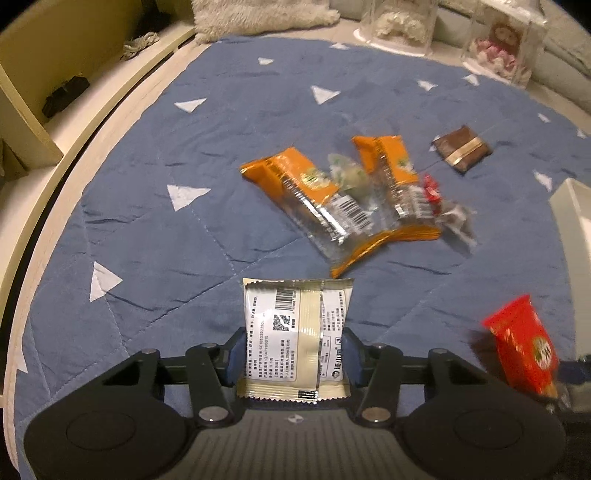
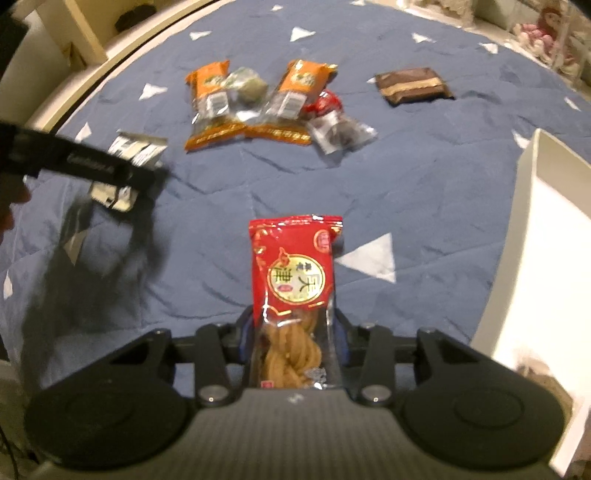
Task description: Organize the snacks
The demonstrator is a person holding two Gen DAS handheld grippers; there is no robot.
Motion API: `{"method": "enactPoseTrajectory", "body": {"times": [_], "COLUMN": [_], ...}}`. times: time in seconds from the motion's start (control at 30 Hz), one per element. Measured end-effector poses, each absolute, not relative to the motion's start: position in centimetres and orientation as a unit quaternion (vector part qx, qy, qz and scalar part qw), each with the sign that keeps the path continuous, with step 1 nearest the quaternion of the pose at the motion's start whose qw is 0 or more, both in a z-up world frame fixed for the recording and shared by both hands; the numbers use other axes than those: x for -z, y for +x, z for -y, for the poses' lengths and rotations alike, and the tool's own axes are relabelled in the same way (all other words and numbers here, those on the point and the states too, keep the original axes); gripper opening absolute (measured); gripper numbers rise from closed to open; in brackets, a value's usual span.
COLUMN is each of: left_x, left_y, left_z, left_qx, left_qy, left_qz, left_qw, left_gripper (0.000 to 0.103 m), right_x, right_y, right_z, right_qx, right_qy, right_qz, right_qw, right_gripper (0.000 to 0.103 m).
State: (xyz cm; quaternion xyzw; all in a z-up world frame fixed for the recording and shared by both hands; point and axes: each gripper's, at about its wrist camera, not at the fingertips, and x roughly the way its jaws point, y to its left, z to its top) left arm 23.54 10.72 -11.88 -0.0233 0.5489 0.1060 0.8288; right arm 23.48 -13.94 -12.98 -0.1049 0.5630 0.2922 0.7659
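Left gripper closed on a white packet, printed back with barcode facing up, held above the blue quilt. Right gripper clamped on a red packet with a twisted fried snack visible through its clear lower half — packet sticking straight out ahead between the fingers. Ahead of both grippers, a loose heap on the quilt: two orange packets side by side, a small greenish sweet between them, a small red sweet and a clear packet with dark contents touching the right-hand orange one. Farther ahead and to the right of the heap, well apart from it, a brown packet with a pale stripe. To the right of the right gripper, just beside it, a white box, open top, pale inside. Seen from the right wrist, far to the left — the left gripper, blurred, with the white packet in its grip. Beyond the quilt's far edge, clear cases with dolls inside and a fluffy cushion.
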Motion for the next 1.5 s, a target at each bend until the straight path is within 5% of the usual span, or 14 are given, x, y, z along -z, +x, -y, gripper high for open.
{"method": "enactPoseTrajectory", "body": {"times": [0.83, 1.5], "left_x": [4.4, 4.1], "left_y": [22.2, 23.5], "left_z": [-0.8, 11.7], "left_qx": [0.008, 0.094], "left_qy": [-0.071, -0.059], "left_qz": [-0.462, -0.457], "left_qw": [0.884, 0.883], "left_gripper": [0.053, 0.053], "right_x": [3.0, 3.6], "right_y": [23.5, 21.4], "right_z": [27.2, 42.5], "right_qx": [-0.203, -0.079], "right_qy": [-0.006, 0.037], "right_qz": [-0.476, -0.470], "right_qw": [0.856, 0.878], "right_gripper": [0.047, 0.048]}}
